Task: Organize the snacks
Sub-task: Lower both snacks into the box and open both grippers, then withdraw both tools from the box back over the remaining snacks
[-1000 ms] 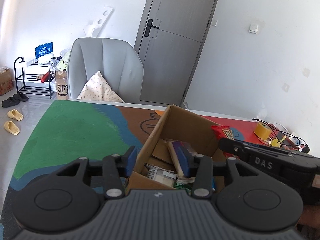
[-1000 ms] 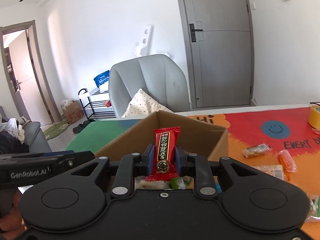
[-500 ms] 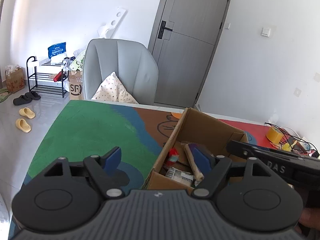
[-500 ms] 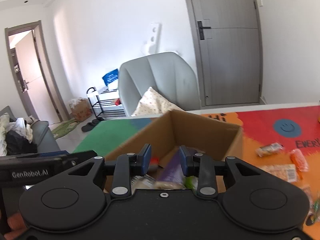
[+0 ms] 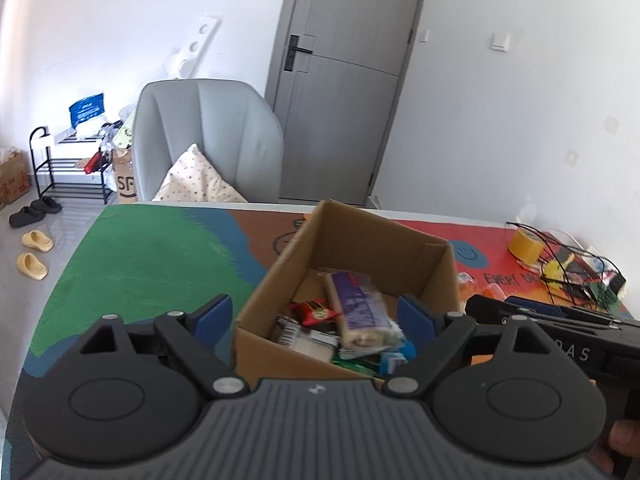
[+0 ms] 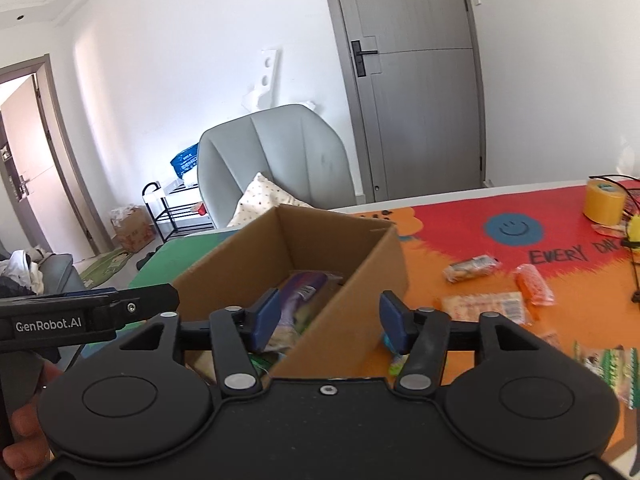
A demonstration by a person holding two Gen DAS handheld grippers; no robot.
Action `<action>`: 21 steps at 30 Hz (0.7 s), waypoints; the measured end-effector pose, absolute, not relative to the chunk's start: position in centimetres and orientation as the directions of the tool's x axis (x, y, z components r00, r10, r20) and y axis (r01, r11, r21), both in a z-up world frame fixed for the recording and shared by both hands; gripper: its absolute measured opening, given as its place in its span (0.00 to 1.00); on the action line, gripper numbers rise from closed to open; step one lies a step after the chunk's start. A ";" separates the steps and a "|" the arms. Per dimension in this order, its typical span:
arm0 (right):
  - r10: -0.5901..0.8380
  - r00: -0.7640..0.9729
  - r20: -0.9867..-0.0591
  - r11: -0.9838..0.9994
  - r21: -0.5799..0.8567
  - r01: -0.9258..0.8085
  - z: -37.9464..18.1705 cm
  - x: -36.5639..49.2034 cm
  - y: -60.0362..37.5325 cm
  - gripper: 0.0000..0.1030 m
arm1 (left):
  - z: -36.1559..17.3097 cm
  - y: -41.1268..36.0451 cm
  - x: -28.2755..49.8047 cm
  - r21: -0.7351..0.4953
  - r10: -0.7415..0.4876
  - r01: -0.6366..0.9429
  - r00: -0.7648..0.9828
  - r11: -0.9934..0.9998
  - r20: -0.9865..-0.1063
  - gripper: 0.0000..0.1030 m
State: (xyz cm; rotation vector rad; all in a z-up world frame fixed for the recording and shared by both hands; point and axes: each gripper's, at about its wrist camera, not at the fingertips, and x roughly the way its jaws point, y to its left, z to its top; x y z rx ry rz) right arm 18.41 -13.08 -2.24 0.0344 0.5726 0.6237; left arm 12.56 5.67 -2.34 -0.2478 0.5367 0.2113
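Both grippers hang over the near edge of the cardboard box (image 5: pixel 352 240) with nothing between the fingers: left gripper (image 5: pixel 316 316) is spread wide and opening further, straddling the box's near-left corner; right gripper (image 6: pixel 326 322) is about half apart and also opening, its fingers either side of the box's right wall without touching it. Box already holds a pile: purple-wrapped bar (image 5: pixel 356 308) lying lengthwise on top, small red packet (image 5: pixel 314 312) beside it, more wrappers underneath. Loose snacks still on the desk (image 6: pixel 460 208) to the right of the box: clear-wrapped pastry (image 6: pixel 472 269), orange packet (image 6: pixel 534 285), long pale wafer pack (image 6: pixel 484 307), green-striped pack (image 6: pixel 608 364) near the right edge. All look like light film-wrapped items: crinkly, slippery skin, contents likely soft or crumbly, so a hard pinch would crush them. Best hold is probably across the short width at mid-length, so the pack doesn't droop or swing; the crimped end seals are a fallback but thin film there can slide out. The flat wafer pack sits low on the desk, so the fingers would need to come down steep and scoop the edges. The box itself is light card and may shift if bumped.
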 end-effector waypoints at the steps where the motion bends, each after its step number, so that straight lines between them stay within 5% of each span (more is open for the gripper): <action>1: 0.558 0.664 -0.497 0.819 0.201 -0.538 -2.3 18.4 -13.4 0.59 | -2.4 5.3 12.6 -0.166 0.135 -0.259 0.838 0.952 -0.529 0.87; 14: 0.516 0.701 -0.493 0.854 0.229 -0.467 -2.8 17.8 -19.0 0.93 | -2.5 0.9 13.9 -0.167 0.051 -0.179 0.814 0.970 -0.578 0.90; 21: 0.489 0.716 -0.498 0.872 0.251 -0.420 -3.3 17.8 -22.1 0.98 | -2.4 -2.2 14.2 -0.159 -0.009 -0.108 0.803 0.981 -0.596 0.90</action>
